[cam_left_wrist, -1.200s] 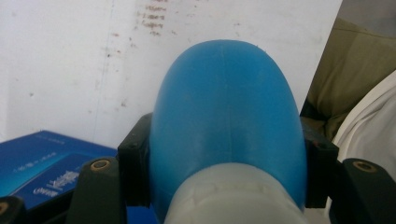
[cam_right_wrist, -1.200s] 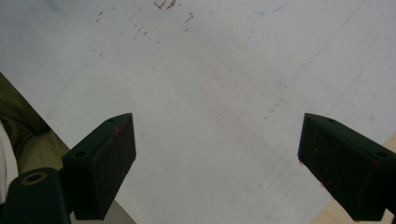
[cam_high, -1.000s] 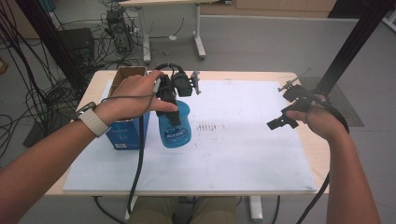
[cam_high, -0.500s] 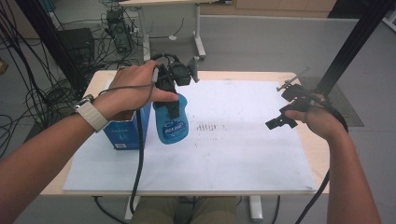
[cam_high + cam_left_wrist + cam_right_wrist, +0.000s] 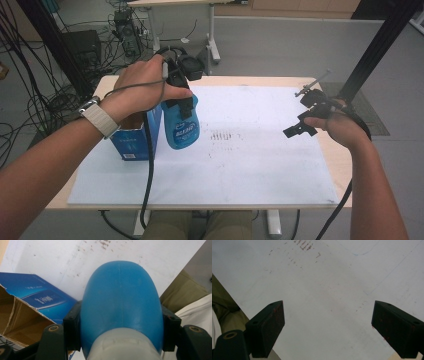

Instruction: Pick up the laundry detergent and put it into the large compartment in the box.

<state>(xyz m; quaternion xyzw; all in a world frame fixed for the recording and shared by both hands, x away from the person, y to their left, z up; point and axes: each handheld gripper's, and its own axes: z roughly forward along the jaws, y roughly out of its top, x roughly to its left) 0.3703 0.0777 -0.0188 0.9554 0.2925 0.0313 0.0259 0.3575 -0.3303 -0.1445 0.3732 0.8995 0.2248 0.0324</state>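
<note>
Bottle (image 5: 120, 307) sits clamped between left gripper (image 5: 121, 332) jaws beside box (image 5: 30, 305); right gripper (image 5: 328, 327) jaws stand apart.

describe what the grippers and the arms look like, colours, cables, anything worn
Both grippers, left gripper and right gripper, are black with blocky flat jaws. A black cable trails from each. The arms are bare, without sleeves; a pale-strapped wristwatch sits on the left wrist.

A wooden desk (image 5: 330, 150) covered by a stained white sheet (image 5: 240, 160) stands on a grey floor (image 5: 280, 50). Black cables (image 5: 30, 105) tangle at left; a white-legged table (image 5: 212, 45) stands beyond, a black post (image 5: 380, 45) at right.
</note>
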